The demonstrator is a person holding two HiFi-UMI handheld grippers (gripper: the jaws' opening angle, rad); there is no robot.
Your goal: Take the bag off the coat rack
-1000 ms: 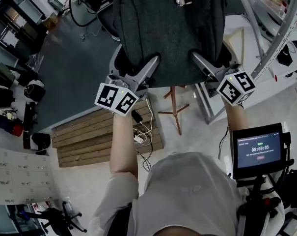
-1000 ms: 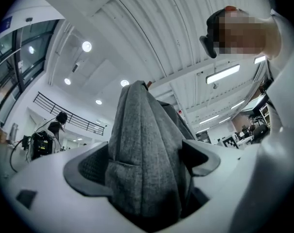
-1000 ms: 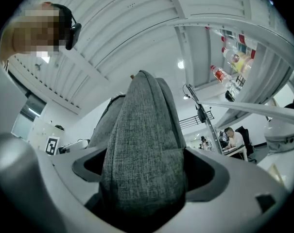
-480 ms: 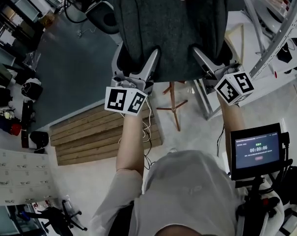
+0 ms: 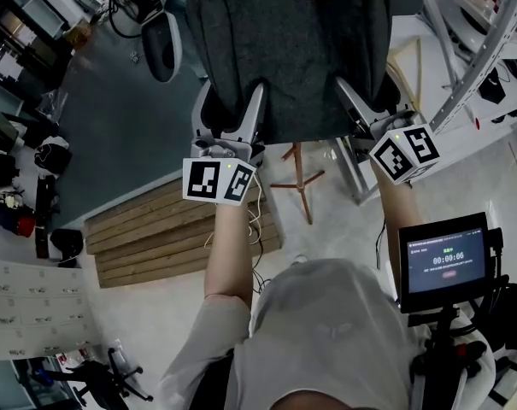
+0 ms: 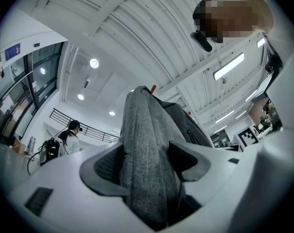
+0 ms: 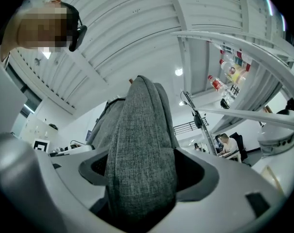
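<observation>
The left gripper (image 6: 146,161) and right gripper (image 7: 142,171), jaws closing but not yet clamped, each straddle a fold at the bottom of the grey bag (image 5: 284,49), which hangs above them on the coat rack (image 5: 299,178), its wooden foot below and between them.

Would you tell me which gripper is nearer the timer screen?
Right. The right gripper is on the side of the bag toward the screen; the left gripper is on its far side. Each gripper's jaws are closing around bag fabric.
</observation>
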